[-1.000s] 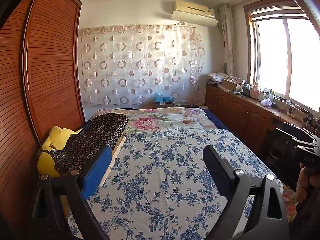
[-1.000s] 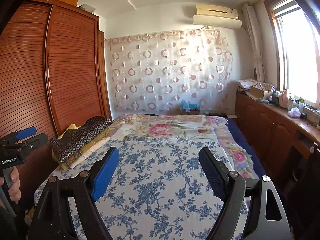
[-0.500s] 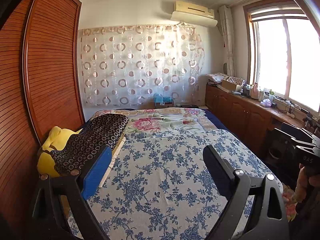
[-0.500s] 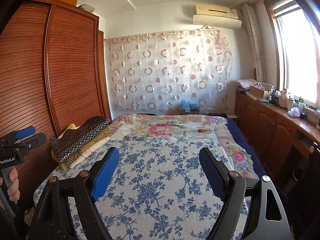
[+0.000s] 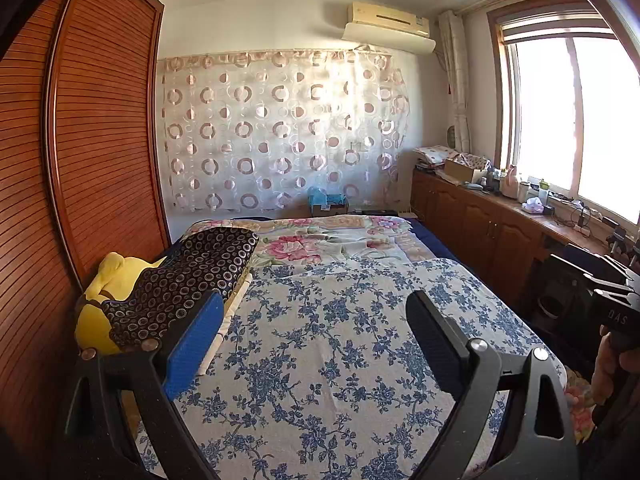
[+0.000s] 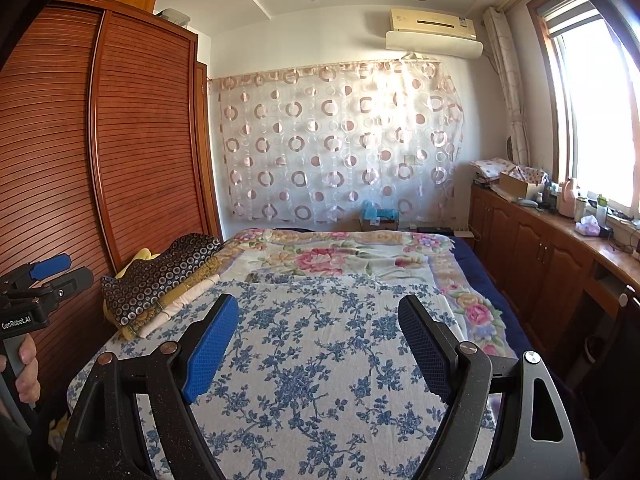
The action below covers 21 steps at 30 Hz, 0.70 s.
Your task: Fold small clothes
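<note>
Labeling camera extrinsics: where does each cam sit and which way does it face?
Left wrist: on the left gripper, facing along the bed toward the curtain; own open fingers and, at right, a hand.
Right wrist: on the right gripper, same heading; own open fingers, left gripper at left.
Shared: bed, curtain, wardrobe, folded clothes.
</note>
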Each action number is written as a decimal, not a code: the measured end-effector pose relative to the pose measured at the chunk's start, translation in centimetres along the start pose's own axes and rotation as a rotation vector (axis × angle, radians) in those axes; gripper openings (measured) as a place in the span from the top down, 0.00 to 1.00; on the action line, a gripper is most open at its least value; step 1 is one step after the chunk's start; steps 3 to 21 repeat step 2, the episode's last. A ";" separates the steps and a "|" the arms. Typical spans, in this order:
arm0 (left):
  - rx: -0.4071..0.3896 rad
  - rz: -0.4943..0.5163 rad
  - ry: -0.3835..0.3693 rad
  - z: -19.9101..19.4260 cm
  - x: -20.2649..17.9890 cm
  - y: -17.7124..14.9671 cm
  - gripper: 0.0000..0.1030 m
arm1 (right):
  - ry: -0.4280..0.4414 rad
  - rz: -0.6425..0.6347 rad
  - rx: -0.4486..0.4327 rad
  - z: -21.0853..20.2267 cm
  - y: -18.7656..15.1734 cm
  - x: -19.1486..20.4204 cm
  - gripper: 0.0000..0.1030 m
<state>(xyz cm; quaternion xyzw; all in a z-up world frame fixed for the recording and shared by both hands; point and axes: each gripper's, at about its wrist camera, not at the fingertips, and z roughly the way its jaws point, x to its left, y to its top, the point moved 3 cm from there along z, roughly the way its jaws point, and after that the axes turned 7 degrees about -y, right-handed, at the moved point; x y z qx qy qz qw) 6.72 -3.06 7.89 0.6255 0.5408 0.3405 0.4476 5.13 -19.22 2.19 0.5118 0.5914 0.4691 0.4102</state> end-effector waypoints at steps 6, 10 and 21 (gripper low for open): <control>-0.001 0.001 0.001 0.0 0.0 0.0 0.10 | 0.000 0.000 0.000 0.0 0.0 0.0 0.19; -0.001 0.001 0.001 0.0 0.0 0.0 0.10 | 0.000 0.000 0.000 0.0 0.0 0.0 0.19; -0.001 0.001 0.001 0.0 0.0 0.0 0.10 | 0.000 0.000 0.000 0.0 0.0 0.0 0.19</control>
